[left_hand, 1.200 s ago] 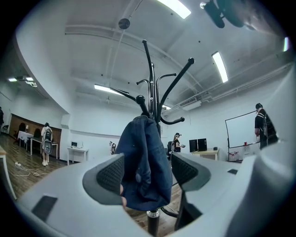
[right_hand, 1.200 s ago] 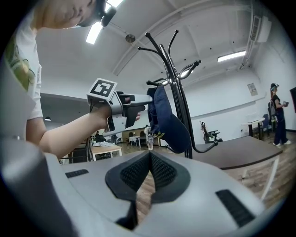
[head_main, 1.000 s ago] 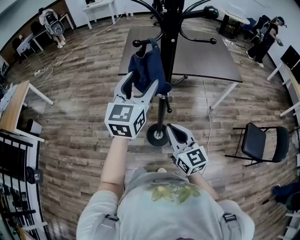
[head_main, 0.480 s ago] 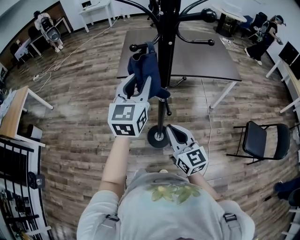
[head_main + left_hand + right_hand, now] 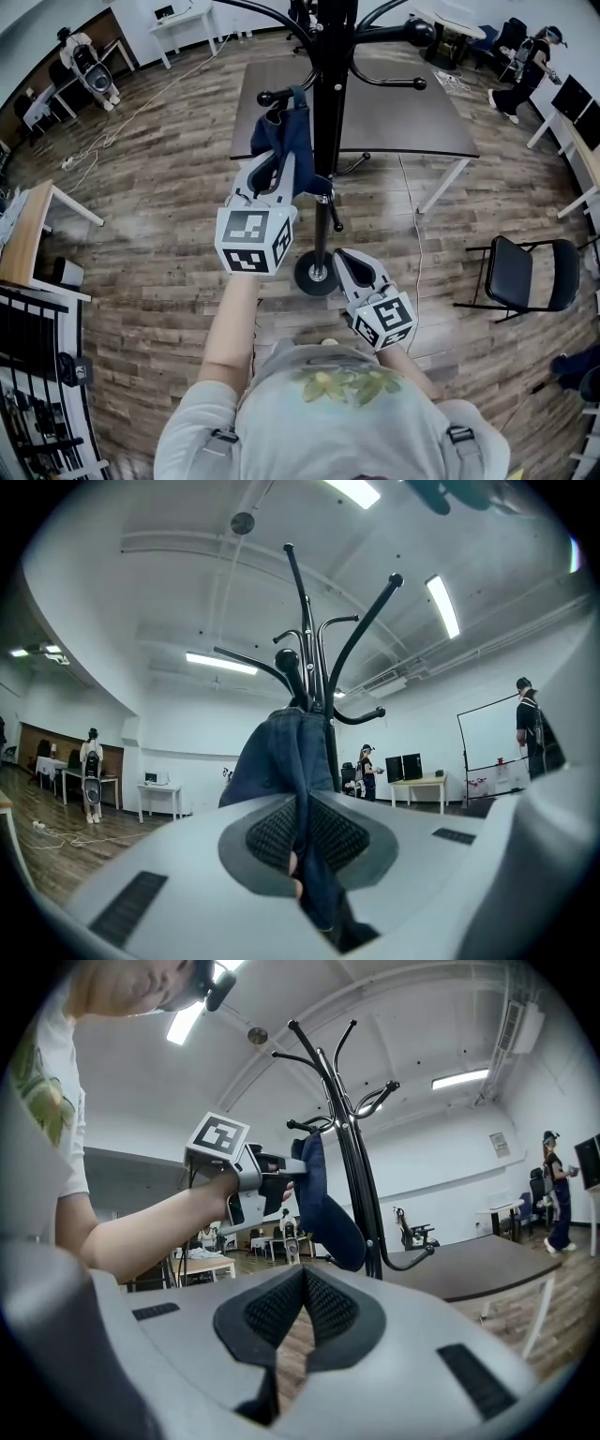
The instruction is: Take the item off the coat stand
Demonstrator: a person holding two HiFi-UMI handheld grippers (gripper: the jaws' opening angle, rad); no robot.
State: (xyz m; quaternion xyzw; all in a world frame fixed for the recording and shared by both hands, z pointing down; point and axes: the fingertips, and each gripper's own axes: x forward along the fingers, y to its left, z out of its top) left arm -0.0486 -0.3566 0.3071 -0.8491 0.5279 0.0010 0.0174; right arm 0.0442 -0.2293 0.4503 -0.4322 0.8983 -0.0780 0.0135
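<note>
A dark blue denim item hangs from a hook arm of the black coat stand. My left gripper is raised to it, and its jaws are closing with the cloth between them. In the left gripper view the pads press on a fold of the blue item below the coat stand's hooks. My right gripper hangs low near the stand's round base, shut and holding nothing. The right gripper view shows the left gripper at the blue item.
A dark table stands right behind the coat stand. A black folding chair is at the right and a wooden desk at the left. People stand at the far corners, and a cable lies on the wood floor.
The left gripper's jaws, wide around the blue item a second ago, have come together on the cloth. The right gripper has stayed in place.
</note>
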